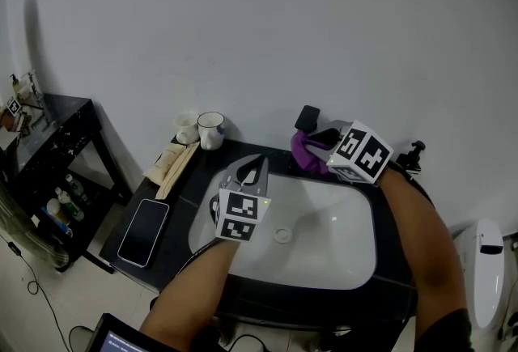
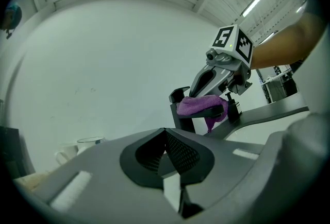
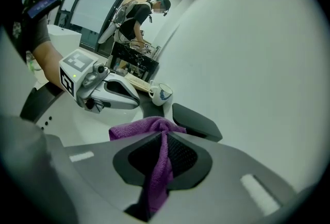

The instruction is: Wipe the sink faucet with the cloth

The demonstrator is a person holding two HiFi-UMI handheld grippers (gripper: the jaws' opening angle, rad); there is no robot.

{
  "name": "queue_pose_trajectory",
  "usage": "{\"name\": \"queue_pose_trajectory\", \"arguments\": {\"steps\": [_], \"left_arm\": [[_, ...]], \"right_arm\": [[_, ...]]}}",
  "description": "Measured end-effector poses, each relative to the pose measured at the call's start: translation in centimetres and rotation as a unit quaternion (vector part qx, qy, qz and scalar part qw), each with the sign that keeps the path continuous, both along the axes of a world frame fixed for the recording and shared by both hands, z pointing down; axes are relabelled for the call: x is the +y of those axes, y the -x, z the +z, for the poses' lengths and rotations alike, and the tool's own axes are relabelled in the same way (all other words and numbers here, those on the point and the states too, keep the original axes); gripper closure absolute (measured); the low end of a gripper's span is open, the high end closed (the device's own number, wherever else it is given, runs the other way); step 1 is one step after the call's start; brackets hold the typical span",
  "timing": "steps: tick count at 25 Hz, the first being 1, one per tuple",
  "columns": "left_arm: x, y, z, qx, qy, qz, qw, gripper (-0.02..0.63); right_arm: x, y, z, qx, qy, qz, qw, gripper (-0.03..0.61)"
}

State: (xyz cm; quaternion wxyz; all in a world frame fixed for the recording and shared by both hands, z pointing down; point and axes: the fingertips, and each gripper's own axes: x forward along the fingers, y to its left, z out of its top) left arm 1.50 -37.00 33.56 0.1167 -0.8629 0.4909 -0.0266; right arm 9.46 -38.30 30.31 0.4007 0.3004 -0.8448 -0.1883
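The purple cloth [image 3: 152, 130] is pinched between the right gripper's [image 3: 164, 138] jaws. One fold runs down through the gap, and the rest bunches past the tips at 12 o'clock, lying over the black faucet [image 3: 196, 121]. The left gripper [image 2: 165, 138] has its jaws pressed together with nothing between them. It hangs over the white basin [image 1: 348, 257], at about 10 o'clock from the drain [image 1: 282, 235] and well apart from the cloth.

The faucet stands at the basin's 12 o'clock rim, with the white wall [image 1: 267, 27] close behind it; toward 6 o'clock the bowl lies open. On the black counter [image 1: 180, 205], two cups [image 1: 212, 130] stand at 10 o'clock and a phone [image 1: 144, 231] lies at 8 o'clock. A black side table [image 1: 66, 125] stands at 9 o'clock and a toilet [image 1: 484, 257] at 4 o'clock.
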Motion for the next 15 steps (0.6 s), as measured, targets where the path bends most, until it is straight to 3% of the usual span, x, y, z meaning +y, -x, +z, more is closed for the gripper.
{"name": "queue_pose_trajectory", "arguments": {"steps": [15], "left_arm": [[-0.2,0.4,0.2,-0.008,0.004,-0.006,0.9999,0.597]], "right_arm": [[3.8,1.1,0.3,0.015,0.005,-0.027,1.000,0.545]]}}
